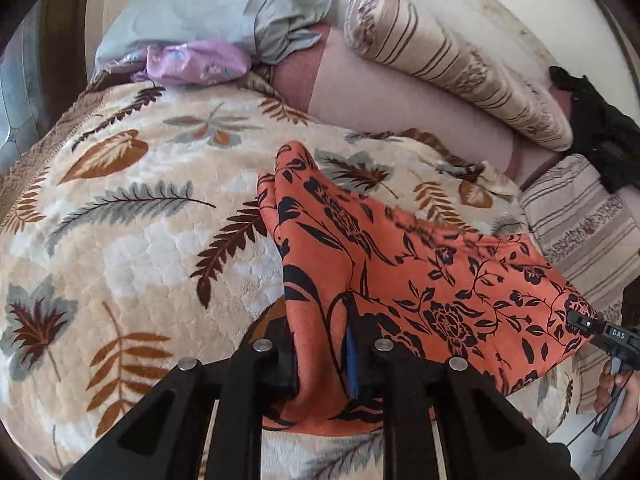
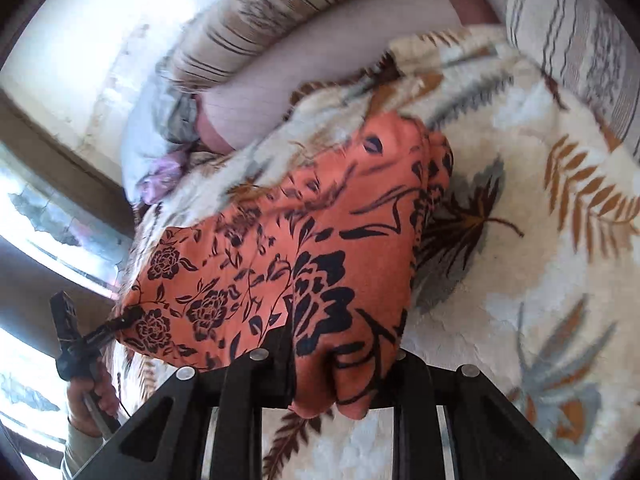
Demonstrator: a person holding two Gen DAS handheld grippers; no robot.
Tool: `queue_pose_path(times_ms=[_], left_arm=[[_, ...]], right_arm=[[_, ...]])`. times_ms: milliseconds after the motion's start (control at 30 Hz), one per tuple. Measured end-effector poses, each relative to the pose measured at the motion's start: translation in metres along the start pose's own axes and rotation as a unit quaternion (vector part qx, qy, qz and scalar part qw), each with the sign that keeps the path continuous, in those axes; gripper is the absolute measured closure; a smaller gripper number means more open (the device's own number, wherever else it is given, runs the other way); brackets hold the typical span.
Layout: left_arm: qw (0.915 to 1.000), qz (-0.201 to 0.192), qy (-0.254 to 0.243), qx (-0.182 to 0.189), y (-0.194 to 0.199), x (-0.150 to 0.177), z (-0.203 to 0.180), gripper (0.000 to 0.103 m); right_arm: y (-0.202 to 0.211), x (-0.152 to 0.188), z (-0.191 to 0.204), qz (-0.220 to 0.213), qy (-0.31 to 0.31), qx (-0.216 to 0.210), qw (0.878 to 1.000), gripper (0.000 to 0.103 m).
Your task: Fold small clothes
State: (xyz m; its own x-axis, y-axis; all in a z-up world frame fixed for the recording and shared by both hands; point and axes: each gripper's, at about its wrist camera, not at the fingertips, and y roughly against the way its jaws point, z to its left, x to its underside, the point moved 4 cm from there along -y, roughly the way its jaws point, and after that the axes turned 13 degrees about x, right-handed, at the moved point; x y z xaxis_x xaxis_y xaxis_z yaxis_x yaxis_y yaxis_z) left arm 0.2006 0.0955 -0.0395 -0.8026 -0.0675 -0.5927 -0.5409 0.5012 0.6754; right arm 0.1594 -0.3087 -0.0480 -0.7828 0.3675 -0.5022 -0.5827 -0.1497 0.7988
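Observation:
An orange cloth with a black flower print (image 1: 400, 264) hangs stretched between my two grippers above a leaf-patterned blanket (image 1: 132, 216). My left gripper (image 1: 326, 364) is shut on one corner of the cloth. The right gripper shows at the far right of the left wrist view (image 1: 588, 324), pinching the other corner. In the right wrist view the cloth (image 2: 304, 248) fills the middle, and my right gripper (image 2: 340, 376) is shut on a bunched corner. The left gripper (image 2: 120, 322) holds the far corner at the left. The cloth's far end droops toward the blanket (image 2: 520, 280).
A grey pillow (image 1: 224, 12), a purple cloth (image 1: 192, 62) and a striped bolster (image 1: 452, 64) lie at the head of the bed. A striped cushion (image 1: 580, 220) sits at the right. A dark object (image 1: 596, 128) is near the wall.

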Motion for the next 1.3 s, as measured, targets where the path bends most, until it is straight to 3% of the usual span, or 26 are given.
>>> queue_pose_path(times_ms=[67, 100, 133, 167, 200, 233, 267, 333, 467, 533, 600, 733, 800, 833, 933, 1000, 1067, 1133, 1200, 1233, 1300], left_arm=[[0.9999, 0.005, -0.002, 0.013, 0.026, 0.035, 0.0, 0.083], [0.9998, 0.018, -0.004, 0.01, 0.029, 0.055, 0.005, 0.076], [0.9994, 0.035, -0.006, 0.001, 0.026, 0.08, 0.012, 0.068], [0.9981, 0.058, -0.01, -0.016, 0.018, 0.101, 0.023, 0.06], [0.995, 0.09, -0.011, -0.042, 0.007, 0.123, 0.037, 0.055], [0.9907, 0.119, 0.001, -0.066, 0.002, 0.139, 0.051, 0.053], [0.9911, 0.118, 0.028, -0.054, 0.003, 0.143, 0.059, 0.052], [0.995, 0.078, 0.046, -0.043, 0.019, 0.125, 0.058, 0.051], [0.9978, 0.016, -0.008, -0.064, 0.028, 0.074, 0.04, 0.036], [0.998, 0.017, -0.023, -0.057, 0.014, 0.057, 0.037, 0.035], [0.9972, 0.029, -0.03, -0.062, -0.007, 0.046, 0.034, 0.035], [0.9952, 0.051, -0.035, -0.075, -0.046, 0.045, 0.042, 0.035], [0.9939, 0.06, -0.034, -0.086, -0.064, 0.047, 0.047, 0.035], [0.9934, 0.064, -0.034, -0.089, -0.068, 0.048, 0.048, 0.035], [0.993, 0.065, -0.035, -0.093, -0.071, 0.048, 0.051, 0.035], [0.9945, 0.028, -0.041, -0.093, -0.057, 0.044, 0.047, 0.035], [0.9946, -0.002, -0.042, -0.094, -0.046, 0.039, 0.041, 0.035], [0.9955, -0.023, -0.04, -0.083, -0.038, 0.035, 0.031, 0.035], [0.9958, -0.037, -0.056, -0.063, -0.032, 0.032, 0.015, 0.035], [0.9943, -0.037, -0.075, -0.067, -0.034, 0.032, 0.008, 0.033], [0.9864, -0.008, -0.115, -0.117, -0.056, 0.037, 0.009, 0.031]], right_arm=[[0.021, 0.025, -0.015, 0.014, -0.011, -0.016, 1.0, 0.079], [0.023, 0.04, -0.023, 0.028, -0.014, -0.017, 0.999, 0.077], [0.021, 0.059, -0.033, 0.044, -0.008, -0.003, 0.999, 0.067], [0.013, 0.079, -0.042, 0.065, 0.003, 0.007, 0.998, 0.033], [0.0, 0.099, -0.054, 0.097, 0.012, 0.02, 0.995, 0.016], [-0.011, 0.116, -0.07, 0.122, 0.008, 0.049, 0.991, 0.012], [-0.017, 0.129, -0.088, 0.135, -0.005, 0.079, 0.988, 0.012], [-0.008, 0.128, -0.103, 0.109, -0.04, 0.054, 0.992, 0.014], [0.016, 0.085, -0.1, 0.023, -0.035, 0.063, 0.997, 0.012], [0.014, 0.062, -0.089, -0.007, -0.014, 0.053, 0.998, 0.013], [-0.006, 0.037, -0.072, -0.025, 0.006, 0.076, 0.997, 0.013], [-0.048, 0.002, -0.062, -0.025, 0.02, 0.113, 0.993, 0.016], [-0.072, 0.0, -0.058, 0.003, 0.036, 0.13, 0.991, 0.047], [-0.082, 0.001, -0.057, 0.026, 0.045, 0.143, 0.988, 0.081], [-0.074, 0.001, -0.039, 0.005, 0.105, 0.177, 0.979, 0.094], [-0.05, -0.005, -0.04, -0.05, 0.109, 0.204, 0.972, 0.094], [-0.065, -0.011, -0.062, -0.023, 0.093, 0.24, 0.966, 0.094], [-0.083, -0.008, -0.088, 0.012, 0.039, 0.224, 0.974, 0.094], [-0.073, -0.005, -0.096, -0.002, -0.004, 0.195, 0.981, 0.093], [-0.066, -0.004, -0.096, -0.009, -0.014, 0.189, 0.982, 0.089], [-0.05, -0.001, -0.088, -0.028, -0.022, 0.174, 0.984, 0.078]])
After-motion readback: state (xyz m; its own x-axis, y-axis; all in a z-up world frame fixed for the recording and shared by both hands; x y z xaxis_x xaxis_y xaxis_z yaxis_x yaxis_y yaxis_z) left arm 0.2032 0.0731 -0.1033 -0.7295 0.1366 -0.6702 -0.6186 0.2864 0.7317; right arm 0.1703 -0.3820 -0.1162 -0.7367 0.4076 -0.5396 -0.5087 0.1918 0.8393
